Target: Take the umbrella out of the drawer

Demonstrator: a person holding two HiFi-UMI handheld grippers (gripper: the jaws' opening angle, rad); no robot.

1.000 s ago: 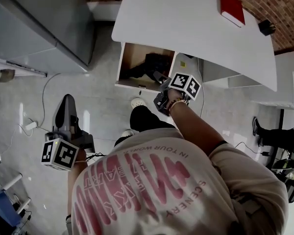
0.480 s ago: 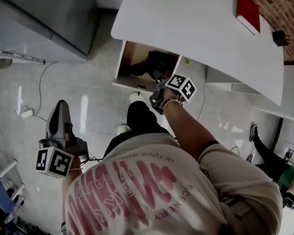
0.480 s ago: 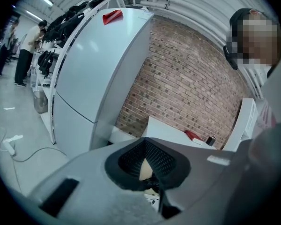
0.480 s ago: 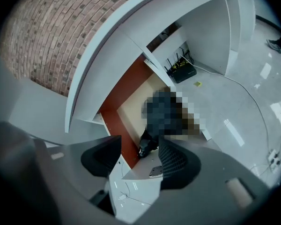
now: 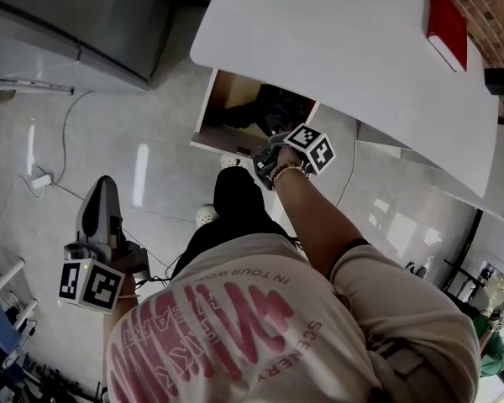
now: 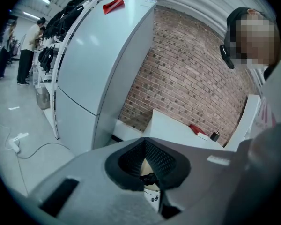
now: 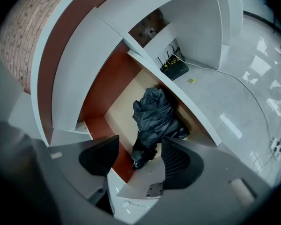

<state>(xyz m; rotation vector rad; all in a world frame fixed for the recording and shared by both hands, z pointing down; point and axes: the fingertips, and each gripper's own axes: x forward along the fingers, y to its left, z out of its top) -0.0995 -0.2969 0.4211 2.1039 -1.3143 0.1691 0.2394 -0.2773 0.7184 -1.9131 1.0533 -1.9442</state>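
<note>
Under the white desk [image 5: 344,49] a wooden drawer [image 5: 214,112] stands pulled out. A black folded umbrella [image 5: 265,107] lies in it, handle toward the drawer front. My right gripper [image 5: 267,148] hovers just over the drawer's front edge and points steeply down. In the right gripper view the umbrella [image 7: 154,109] lies beyond the right gripper [image 7: 138,159]; its jaws have just been opening and are open, with only the handle end showing in the gap below them, untouched. My left gripper [image 5: 103,190] hangs low at my left side, far from the drawer. The left gripper [image 6: 145,146] looks shut and empty.
A tall grey cabinet [image 5: 76,23] stands left of the desk. A red book [image 5: 448,28] lies on the desktop. A cable and power strip [image 5: 38,179] run over the floor at left. A small router [image 7: 175,69] sits under the desk. My shoe [image 5: 206,217] is before the drawer.
My right gripper has dropped closer to the drawer front and its jaws have spread wider. The left gripper has sunk a little at my side.
</note>
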